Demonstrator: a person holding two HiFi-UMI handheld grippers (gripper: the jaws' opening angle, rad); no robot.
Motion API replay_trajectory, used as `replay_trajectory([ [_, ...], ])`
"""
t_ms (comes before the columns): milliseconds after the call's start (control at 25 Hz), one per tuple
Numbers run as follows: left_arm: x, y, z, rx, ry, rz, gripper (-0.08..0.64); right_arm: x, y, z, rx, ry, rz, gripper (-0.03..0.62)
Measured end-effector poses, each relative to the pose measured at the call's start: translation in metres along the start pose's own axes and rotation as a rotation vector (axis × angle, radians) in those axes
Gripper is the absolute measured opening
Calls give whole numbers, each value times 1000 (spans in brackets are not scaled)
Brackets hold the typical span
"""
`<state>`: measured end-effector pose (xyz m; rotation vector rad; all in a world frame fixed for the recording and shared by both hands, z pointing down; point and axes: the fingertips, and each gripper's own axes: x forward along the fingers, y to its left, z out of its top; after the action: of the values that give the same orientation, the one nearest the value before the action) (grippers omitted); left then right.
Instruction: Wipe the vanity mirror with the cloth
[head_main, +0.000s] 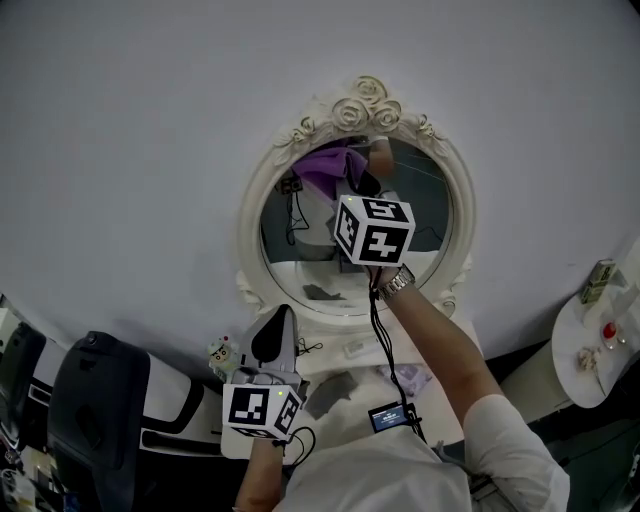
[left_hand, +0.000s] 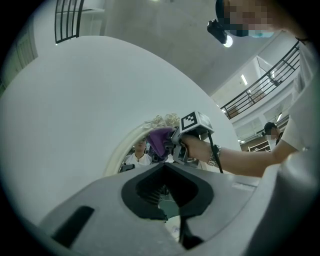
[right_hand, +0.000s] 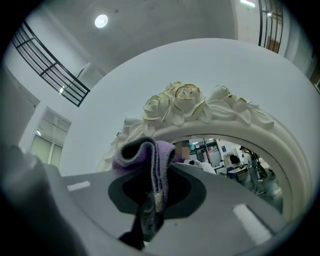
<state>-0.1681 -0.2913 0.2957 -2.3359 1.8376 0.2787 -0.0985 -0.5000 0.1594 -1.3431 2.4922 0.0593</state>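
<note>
Grey and idle at lower centre: left gripper (head_main: 275, 322), fingers closed together on nothing, just above the surface (head_main: 325, 347). Higher, at mid-frame: right gripper (right_hand: 157, 170), fingers clamped on the folded purple cloth (head_main: 325, 170). Cloth at the upper left of the mirror (head_main: 420, 230), just under the rose crest (head_main: 365, 100), seemingly pressed to the glass. Looks like a wipe along the top edge. Best to press with the wad, never the fingers; sweep rightward in overlapping arcs, then work downward; steer clear of the carved frame (head_main: 252, 215); grip firmly so the fold cannot slip.
</note>
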Motion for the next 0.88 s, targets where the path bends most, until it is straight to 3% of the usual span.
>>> replay_trajectory([
  [320,8,-6,-7,-15,5,-28,0,-2,-27,8,-33,-12,-62,52],
  [880,33,-55,-24,-38,31,-175,0,-48,-148,7,-48,33,-311,54],
])
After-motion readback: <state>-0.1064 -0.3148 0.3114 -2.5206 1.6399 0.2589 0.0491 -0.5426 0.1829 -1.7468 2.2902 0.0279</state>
